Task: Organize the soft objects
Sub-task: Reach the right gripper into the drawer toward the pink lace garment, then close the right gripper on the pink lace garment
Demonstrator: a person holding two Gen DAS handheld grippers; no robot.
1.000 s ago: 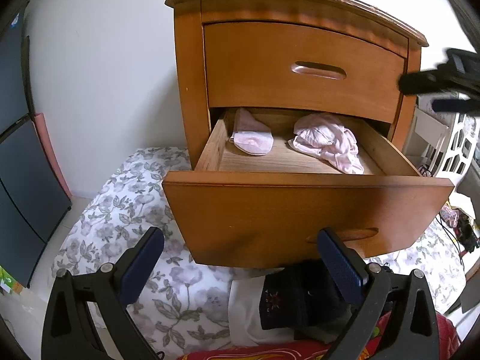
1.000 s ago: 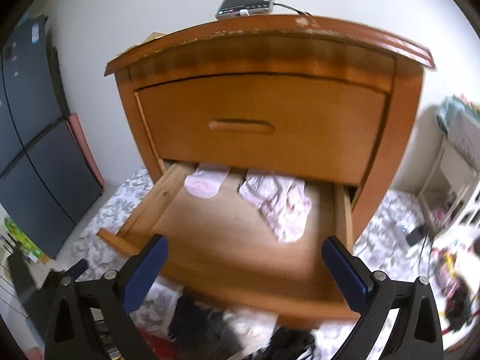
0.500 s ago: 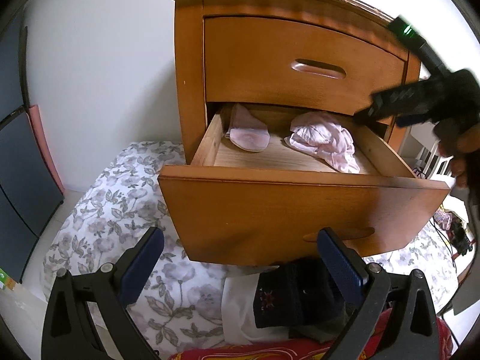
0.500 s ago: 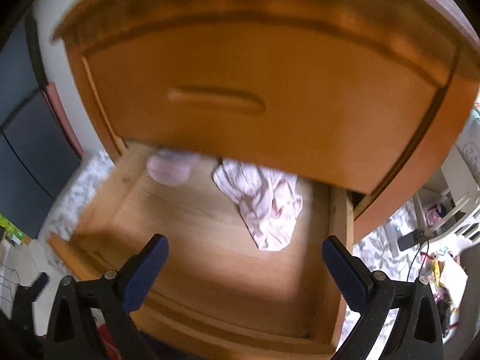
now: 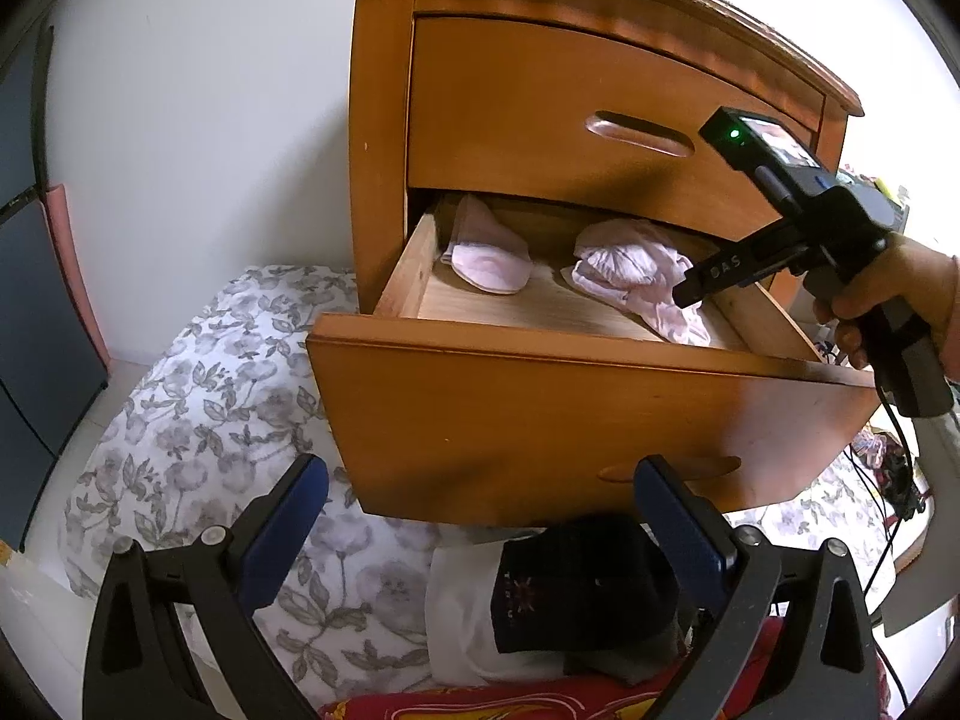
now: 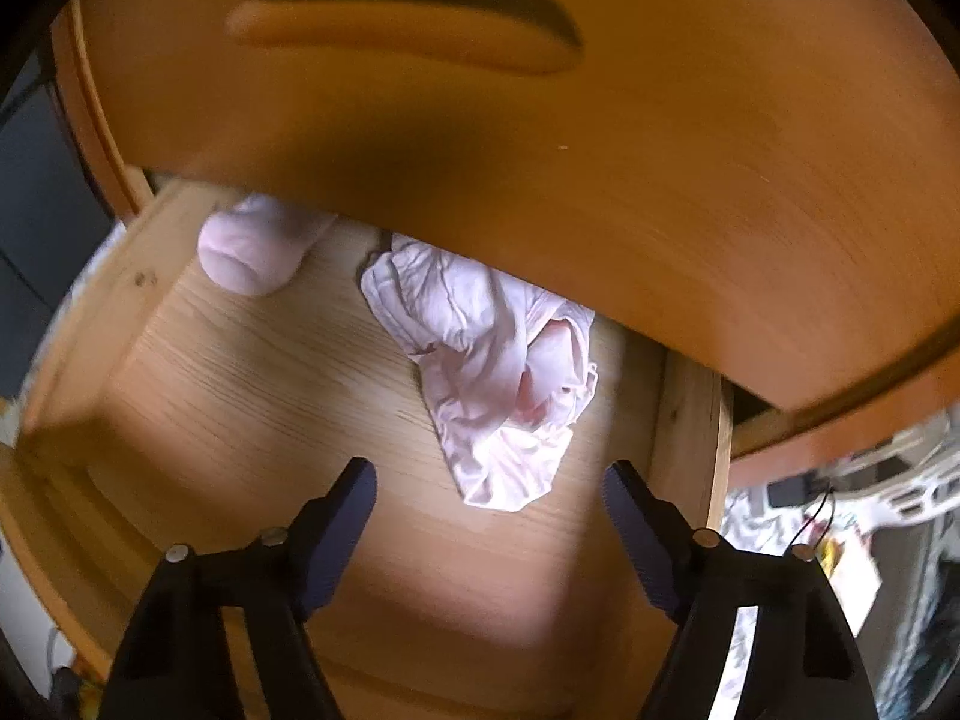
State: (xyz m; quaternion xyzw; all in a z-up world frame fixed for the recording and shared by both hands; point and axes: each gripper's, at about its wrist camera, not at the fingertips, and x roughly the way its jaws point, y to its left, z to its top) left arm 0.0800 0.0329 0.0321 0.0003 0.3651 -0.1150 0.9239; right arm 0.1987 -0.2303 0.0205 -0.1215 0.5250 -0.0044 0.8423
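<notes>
The left wrist camera looks from low in front at the orange-brown wooden nightstand [image 5: 384,120] and its pulled-out lower drawer [image 5: 540,420]. The right wrist camera looks steeply down into that drawer [image 6: 252,396] from close above. Both share the crumpled pale pink cloth [image 5: 630,264] [image 6: 486,372] near the drawer's right wall.

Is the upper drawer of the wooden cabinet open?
No, the upper drawer sits shut in the cabinet; only the lower drawer is pulled out.

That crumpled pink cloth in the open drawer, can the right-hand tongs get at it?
Probably yes. The right tongs hang just above the crumpled pink cloth, closing with nothing gripped yet. The drawer is pulled out, though the cloth's far end lies under the upper drawer front.
</notes>
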